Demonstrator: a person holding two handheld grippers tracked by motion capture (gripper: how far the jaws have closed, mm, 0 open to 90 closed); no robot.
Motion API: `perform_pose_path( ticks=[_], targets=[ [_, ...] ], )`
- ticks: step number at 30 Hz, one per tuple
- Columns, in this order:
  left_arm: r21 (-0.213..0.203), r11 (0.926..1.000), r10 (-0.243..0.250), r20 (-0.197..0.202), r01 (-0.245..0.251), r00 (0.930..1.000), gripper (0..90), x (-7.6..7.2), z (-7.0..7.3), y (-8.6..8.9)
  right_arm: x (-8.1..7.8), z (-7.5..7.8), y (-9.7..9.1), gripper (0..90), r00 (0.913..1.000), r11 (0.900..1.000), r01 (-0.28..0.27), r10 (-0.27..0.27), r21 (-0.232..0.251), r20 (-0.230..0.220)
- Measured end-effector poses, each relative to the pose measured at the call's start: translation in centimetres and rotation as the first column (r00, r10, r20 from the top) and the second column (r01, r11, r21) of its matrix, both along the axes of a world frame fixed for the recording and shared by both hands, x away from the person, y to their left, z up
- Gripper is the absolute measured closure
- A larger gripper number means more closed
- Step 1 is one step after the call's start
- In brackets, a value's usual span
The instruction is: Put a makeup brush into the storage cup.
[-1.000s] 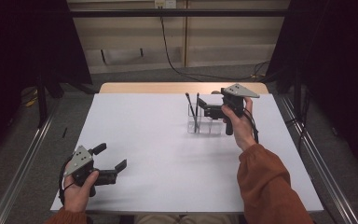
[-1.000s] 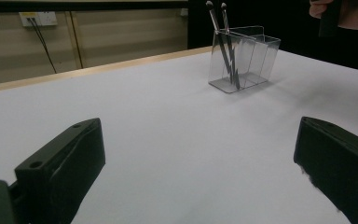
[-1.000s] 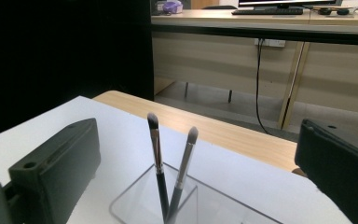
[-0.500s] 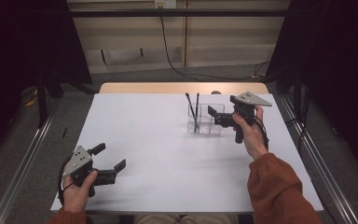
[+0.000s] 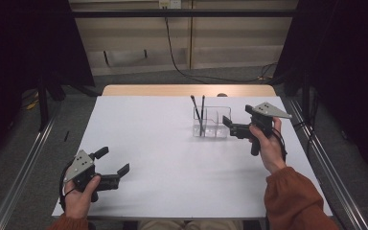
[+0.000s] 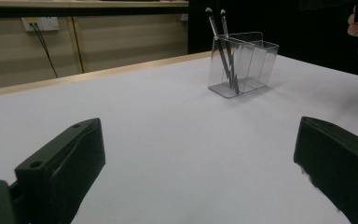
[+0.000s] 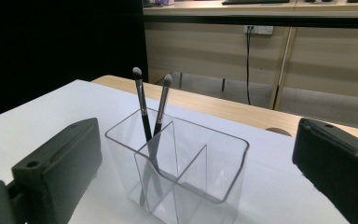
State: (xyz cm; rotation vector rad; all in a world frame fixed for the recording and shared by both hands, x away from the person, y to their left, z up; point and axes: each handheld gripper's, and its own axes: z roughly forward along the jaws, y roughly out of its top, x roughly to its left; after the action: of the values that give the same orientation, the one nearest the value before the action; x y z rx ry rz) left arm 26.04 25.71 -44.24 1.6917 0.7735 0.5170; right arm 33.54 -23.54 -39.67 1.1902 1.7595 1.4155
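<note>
The holder (image 7: 182, 172) is clear plastic, glossy and smooth, w/ thin see-through walls. The two brushes (image 7: 150, 109) have glossy black handles, silver metal-looking ferrules and soft grey tips. The table top (image 5: 172, 158) is white, matt, smooth; its far edge (image 5: 187, 90) looks like light wood. Both grippers, left (image 5: 112, 167) & right (image 5: 227, 123), have matt black plastic jaws; the right one's plate is grey, dull.

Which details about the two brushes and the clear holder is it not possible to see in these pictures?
- Brushes: handle ends blurred behind the clear holder walls, right gripper view; whether they touch the bottom is unclear.
- Holder's near base: cut off by the bottom edge, same view.
- Brush tips: too small in the high view.
- Right tongs: contact with the holder unclear, high view.
</note>
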Motion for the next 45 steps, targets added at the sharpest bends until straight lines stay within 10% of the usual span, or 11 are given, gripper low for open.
perform_pose_path(
  ticks=[45],
  targets=[
    [-0.004,0.9997,0.025,0.006,-0.025,0.9997,2.0,-0.5,0.1,0.4,-11.6,-3.8,-6.2,1.3,0.9979,0.9982,0.058,-0.059,-0.010,-0.026]
  ],
)
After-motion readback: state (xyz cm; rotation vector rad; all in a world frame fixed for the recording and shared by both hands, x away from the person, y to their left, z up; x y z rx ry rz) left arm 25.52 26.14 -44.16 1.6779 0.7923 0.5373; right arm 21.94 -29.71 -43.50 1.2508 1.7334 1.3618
